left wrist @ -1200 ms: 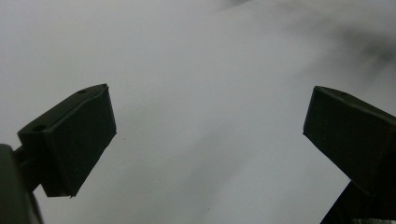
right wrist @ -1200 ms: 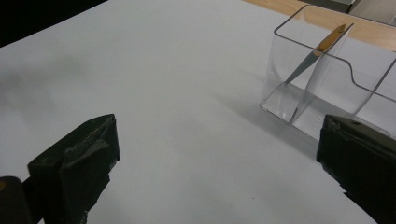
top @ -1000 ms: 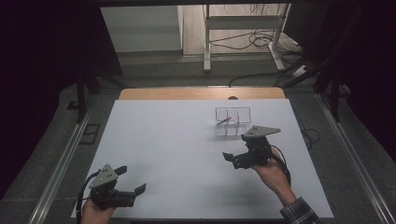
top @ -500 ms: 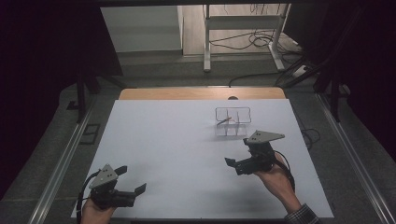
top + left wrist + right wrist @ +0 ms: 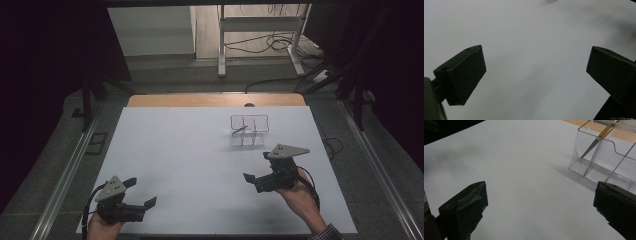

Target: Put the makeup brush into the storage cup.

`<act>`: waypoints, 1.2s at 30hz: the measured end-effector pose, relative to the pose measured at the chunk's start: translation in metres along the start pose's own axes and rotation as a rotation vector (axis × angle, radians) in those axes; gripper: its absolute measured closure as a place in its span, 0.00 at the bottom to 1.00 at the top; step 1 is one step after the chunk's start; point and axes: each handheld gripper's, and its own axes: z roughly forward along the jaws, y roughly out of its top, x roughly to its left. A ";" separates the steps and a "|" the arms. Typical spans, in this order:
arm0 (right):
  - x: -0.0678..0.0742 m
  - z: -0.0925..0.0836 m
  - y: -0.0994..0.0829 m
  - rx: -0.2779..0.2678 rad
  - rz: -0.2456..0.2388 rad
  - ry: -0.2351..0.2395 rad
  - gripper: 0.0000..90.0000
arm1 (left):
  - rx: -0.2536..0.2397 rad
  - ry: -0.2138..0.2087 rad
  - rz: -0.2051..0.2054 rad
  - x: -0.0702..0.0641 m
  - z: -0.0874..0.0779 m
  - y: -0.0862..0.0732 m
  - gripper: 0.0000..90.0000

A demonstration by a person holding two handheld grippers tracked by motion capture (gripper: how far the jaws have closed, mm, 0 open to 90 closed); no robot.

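Right gripper [image 5: 255, 170] empty, jaws spread wide, near clear divided holder [image 5: 249, 131] at far right of white table [image 5: 190, 165]. Pen [image 5: 599, 138] leans tilted inside one compartment. Left gripper [image 5: 140, 192] also spread, empty, at near-left corner. Advice: keep jaws wide, avoid nudging light holder. Pen: slim, orange-and-grey.

A box [image 5: 249, 130] with small sections stood on the counter [image 5: 190, 150], toward the far right. A pen [image 5: 240, 129] leaned inside its left section. The right gripper [image 5: 256, 172] was nearer the person than the box and just to its right. The left gripper [image 5: 140, 192] was at the near left corner, well apart from the box. A frame [image 5: 260, 35] stood on the floor behind the counter.
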 end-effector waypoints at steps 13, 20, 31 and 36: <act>0.002 -0.008 -0.008 -0.001 0.008 0.001 0.00 | -0.006 -0.007 -0.006 0.001 -0.001 0.000 0.03; 0.003 -0.013 -0.013 -0.001 0.011 -0.004 0.00 | -0.005 -0.007 -0.005 0.001 0.000 0.000 0.03; 0.003 -0.021 -0.020 0.004 0.017 -0.014 0.00 | -0.007 -0.006 -0.006 0.001 0.000 0.000 0.03; 0.002 -0.024 -0.024 0.008 0.020 -0.021 0.00 | -0.007 -0.006 -0.005 0.001 0.000 0.000 0.03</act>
